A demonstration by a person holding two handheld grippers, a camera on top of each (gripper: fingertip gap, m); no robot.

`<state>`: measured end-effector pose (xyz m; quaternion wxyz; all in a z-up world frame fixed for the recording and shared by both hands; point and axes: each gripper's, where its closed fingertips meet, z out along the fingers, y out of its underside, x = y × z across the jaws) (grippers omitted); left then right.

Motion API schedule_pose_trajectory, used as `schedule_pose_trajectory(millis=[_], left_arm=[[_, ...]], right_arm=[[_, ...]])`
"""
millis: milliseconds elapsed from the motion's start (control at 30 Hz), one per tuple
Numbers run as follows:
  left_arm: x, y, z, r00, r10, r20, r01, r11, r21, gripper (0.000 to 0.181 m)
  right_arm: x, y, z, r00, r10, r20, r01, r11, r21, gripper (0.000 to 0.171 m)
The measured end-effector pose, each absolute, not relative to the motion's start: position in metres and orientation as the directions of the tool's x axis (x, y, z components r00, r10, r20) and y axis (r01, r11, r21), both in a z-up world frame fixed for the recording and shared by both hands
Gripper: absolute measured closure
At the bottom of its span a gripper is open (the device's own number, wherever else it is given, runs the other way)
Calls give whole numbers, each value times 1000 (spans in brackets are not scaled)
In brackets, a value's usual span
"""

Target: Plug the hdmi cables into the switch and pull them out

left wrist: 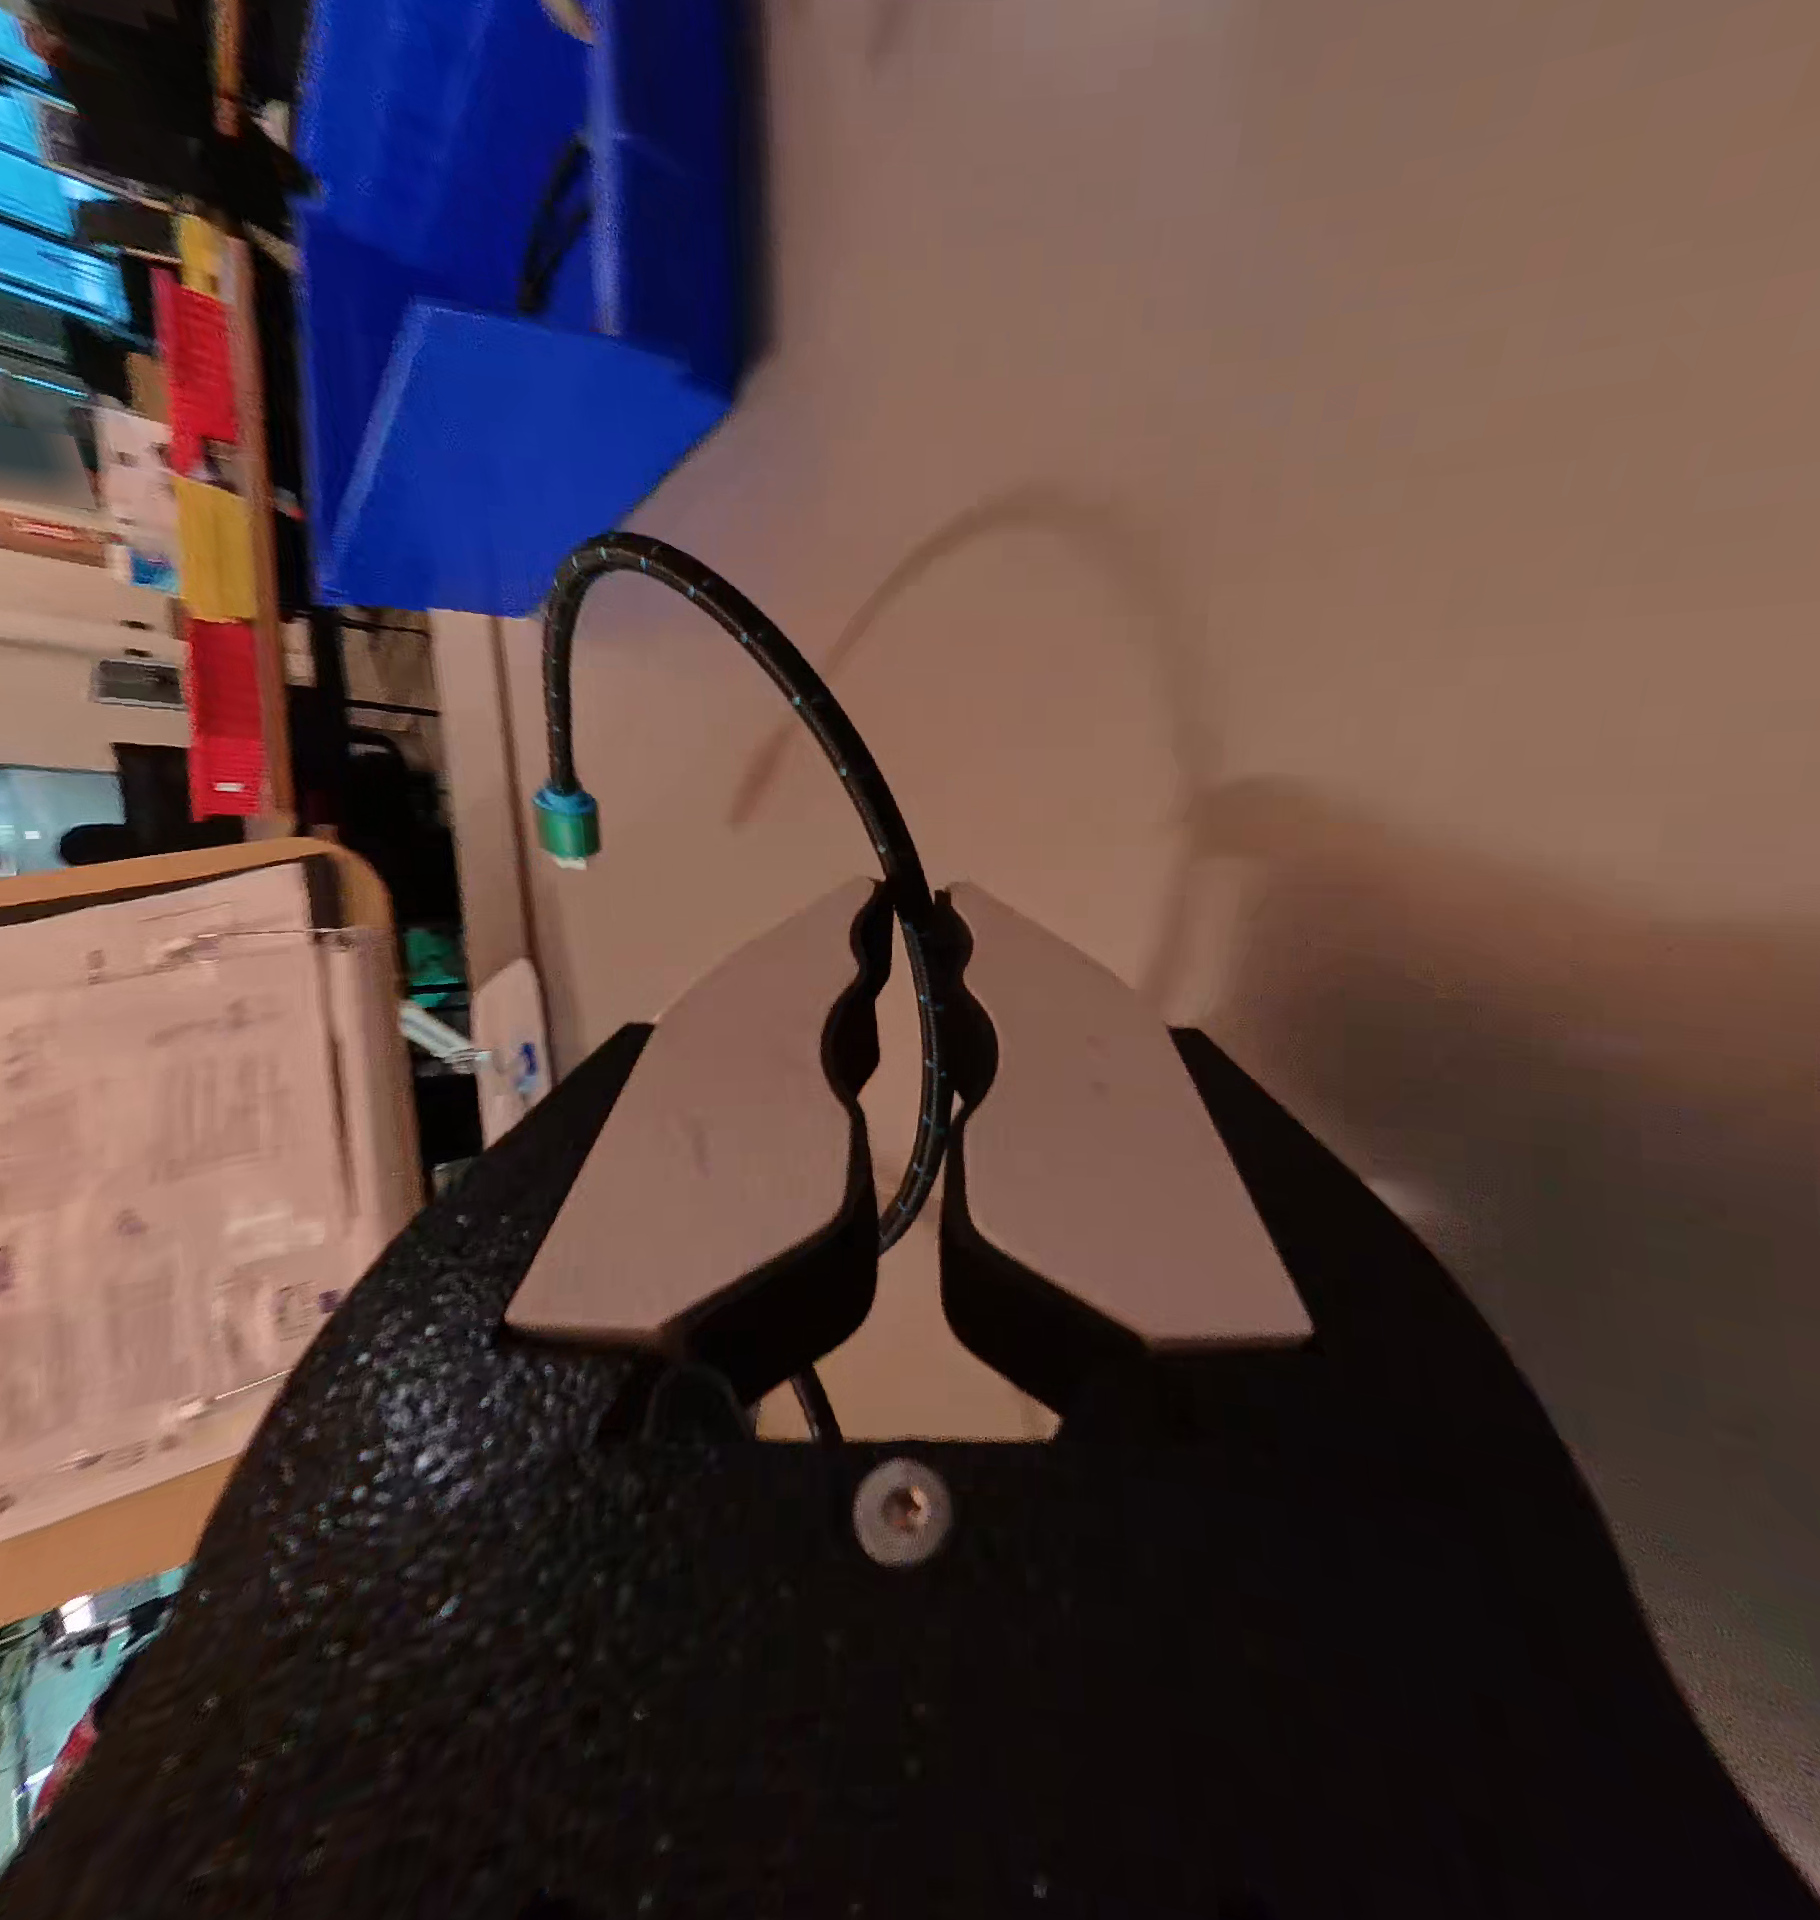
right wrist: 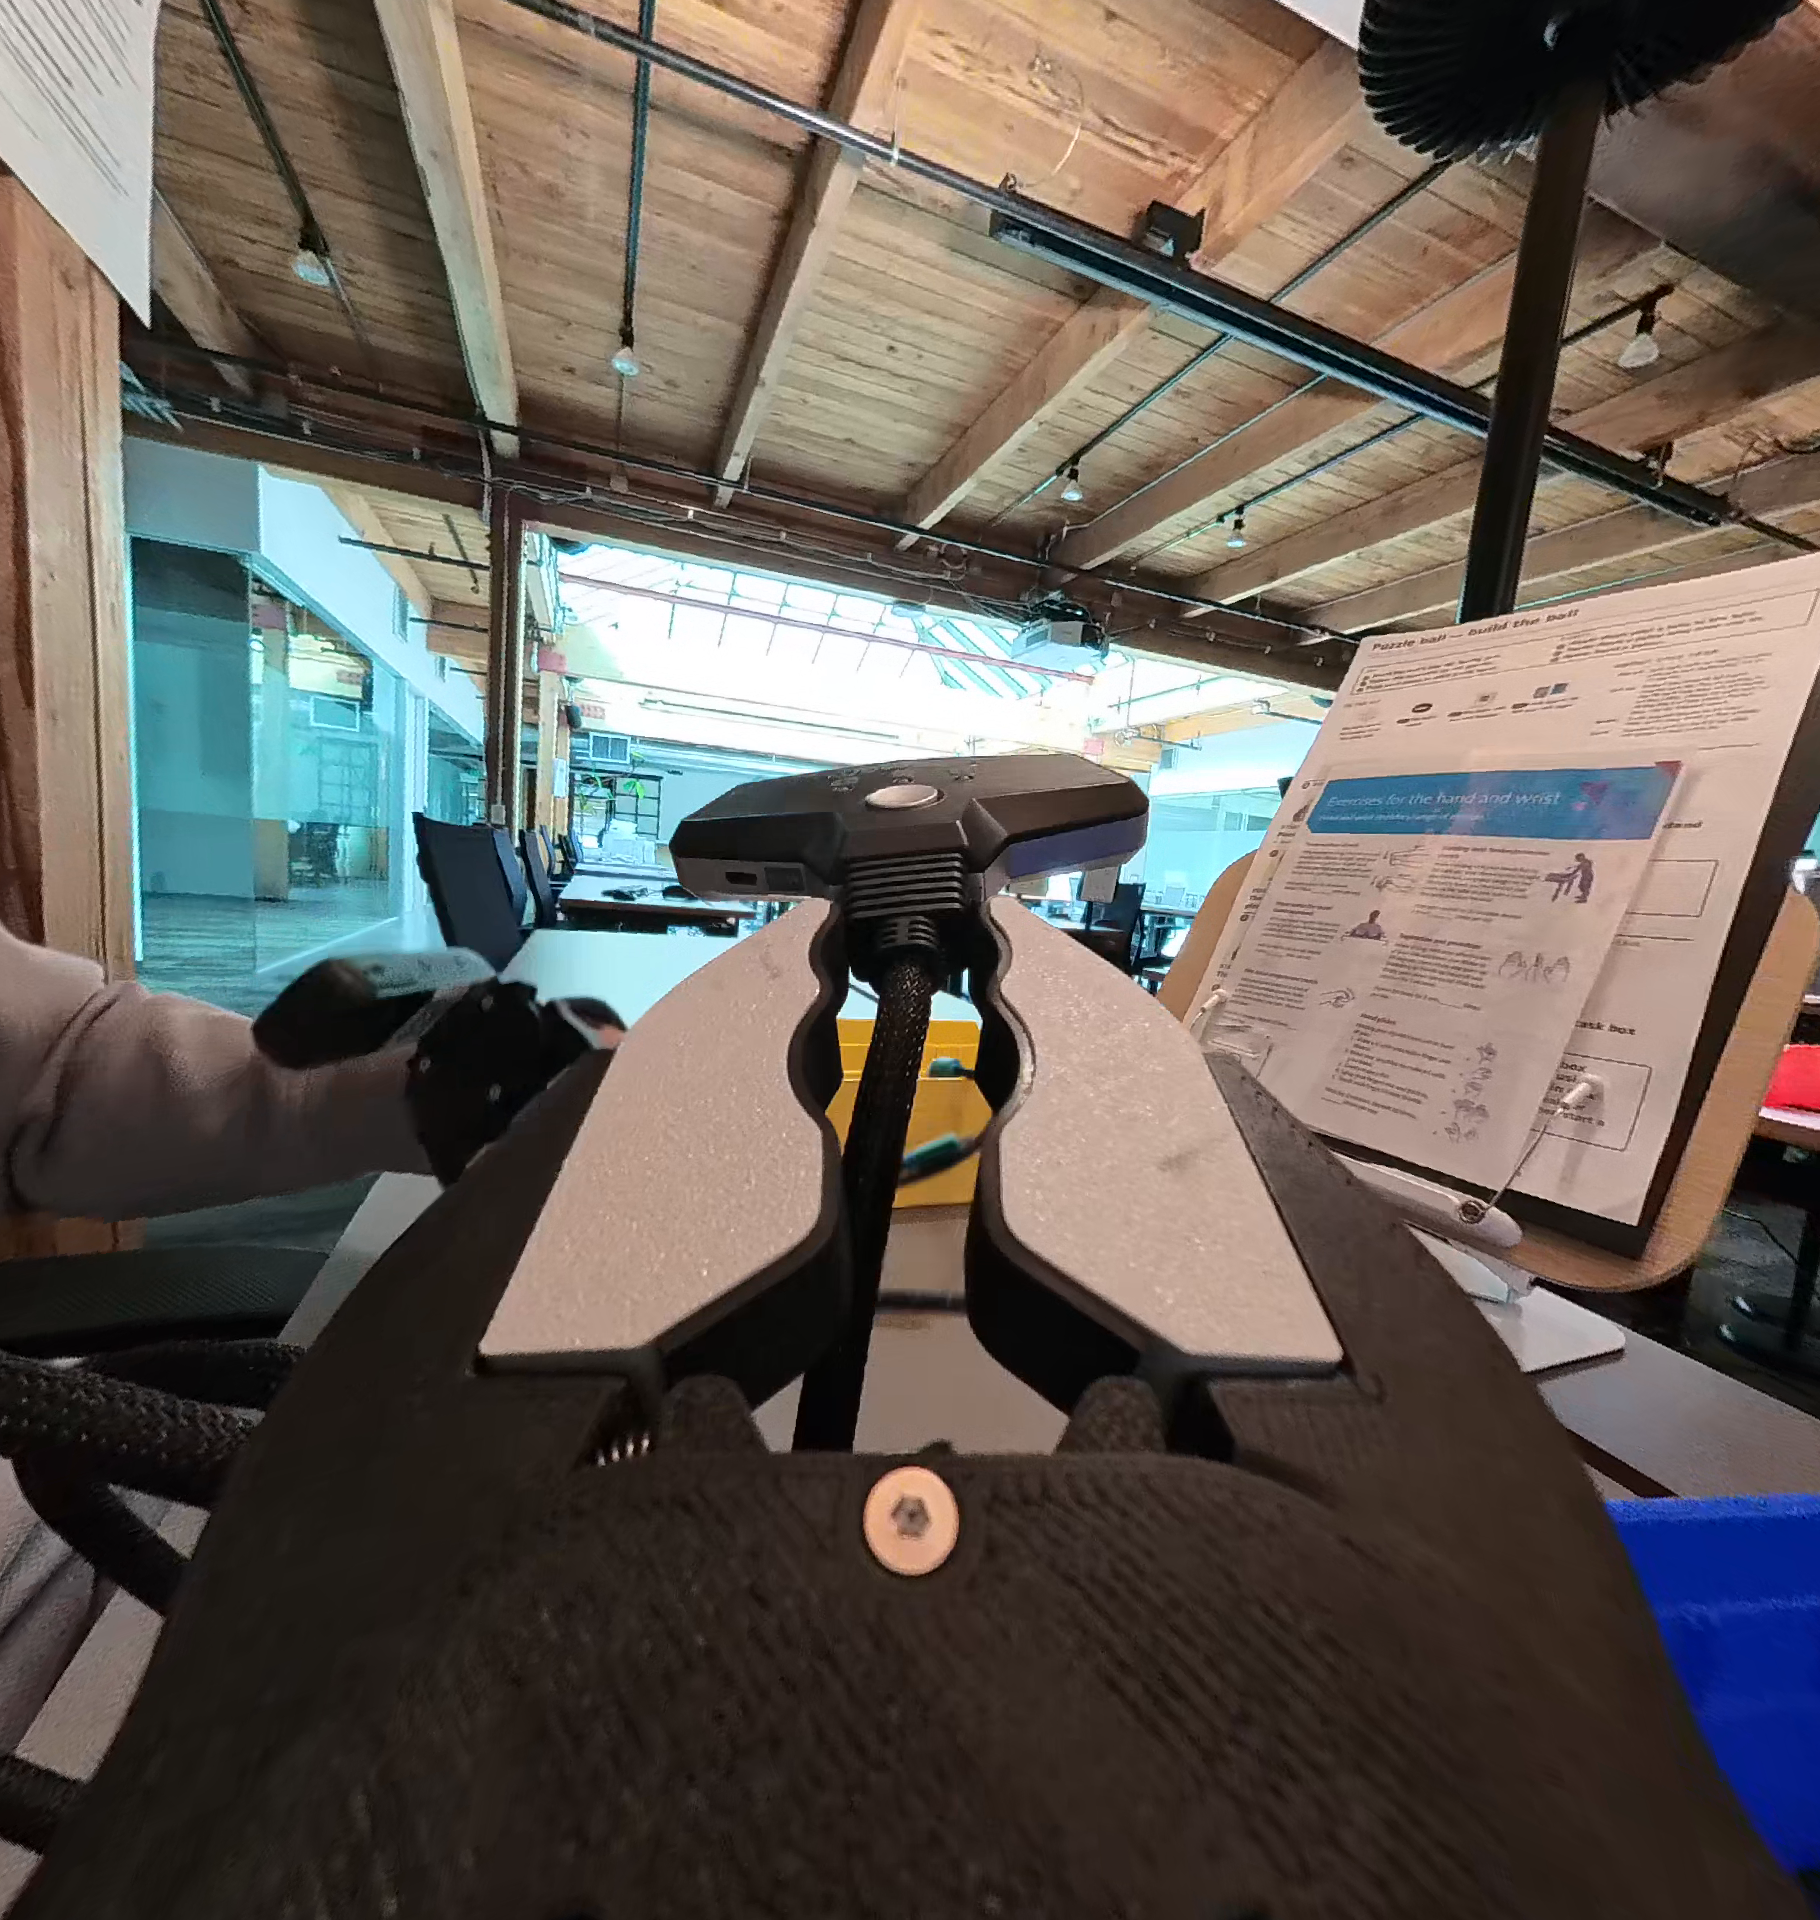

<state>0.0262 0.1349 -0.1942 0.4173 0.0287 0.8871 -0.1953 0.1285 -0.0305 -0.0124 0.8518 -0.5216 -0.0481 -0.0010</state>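
Note:
In the left wrist view my left gripper (left wrist: 911,896) is shut on a thin black braided HDMI cable (left wrist: 781,649). The cable arcs up and over to the left, and its green plug (left wrist: 567,824) hangs free in the air, plugged into nothing. In the right wrist view my right gripper (right wrist: 911,909) is shut on the ribbed neck of the black switch (right wrist: 911,831), held up in the air with its silver button on top. The switch's thick braided cord (right wrist: 885,1101) runs back between the fingers. Green cable plugs (right wrist: 937,1148) show behind the cord.
Blue bins (left wrist: 511,312) stand on the pale table (left wrist: 1301,416) beyond the left gripper. A board with printed sheets (right wrist: 1488,914) stands at the right on a stand. A yellow box (right wrist: 906,1101) sits behind the switch. A person's grey sleeve (right wrist: 106,1070) and the other gripper (right wrist: 470,1039) are at the left.

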Motion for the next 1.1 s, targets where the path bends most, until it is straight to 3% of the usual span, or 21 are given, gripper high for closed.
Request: schedule_pose_trajectory(millis=[167, 267, 333, 400, 500, 567, 633, 733, 800, 900, 1000, 1100], left_arm=[[23, 151, -206, -668, -223, -710, 75, 929, -363, 175], [32, 161, -163, -578, -530, -621, -45, 780, -624, 175], [36, 167, -125, -519, -746, -417, -112, 543, -832, 175], [37, 176, -95, -473, -858, -202, -168, 313, -935, 175], [35, 190, -62, -417, -891, 177, -267, -66, -961, 175], [34, 204, -40, -395, -819, 416, -292, -317, -902, 175], [36, 224, -31, -363, -763, 535, -309, -444, -841, 175], [37, 244, -56, -299, -819, 489, -410, -353, -841, 176], [26, 229, -67, -370, -785, 497, -514, -273, -813, 175], [11, 199, -59, -528, -730, 435, -513, -134, -848, 176], [7, 169, -35, -665, -709, 233, -329, -2, -944, 175], [-5, 129, -26, -772, -614, -161, -5, 259, -966, 176]], right_arm=[[126, -25, -16, 994, 67, 86, 48, 443, -895, 149], [124, -21, -17, 993, 75, 89, 47, 436, -899, 149], [123, -20, -17, 993, 78, 92, 50, 431, -901, 149], [122, -20, -17, 993, 79, 93, 50, 432, -901, 149], [122, -20, -17, 992, 82, 91, 46, 434, -900, 149], [121, -20, -18, 992, 85, 95, 49, 432, -901, 149], [120, -19, -18, 992, 89, 93, 46, 428, -902, 149], [119, -17, -19, 991, 95, 95, 46, 427, -903, 149], [119, -16, -20, 990, 97, 103, 53, 416, -908, 149], [120, -16, -21, 990, 93, 103, 56, 413, -909, 149], [121, -16, -21, 991, 94, 95, 46, 424, -905, 149], [122, -18, -21, 992, 84, 96, 52, 423, -905, 149]])
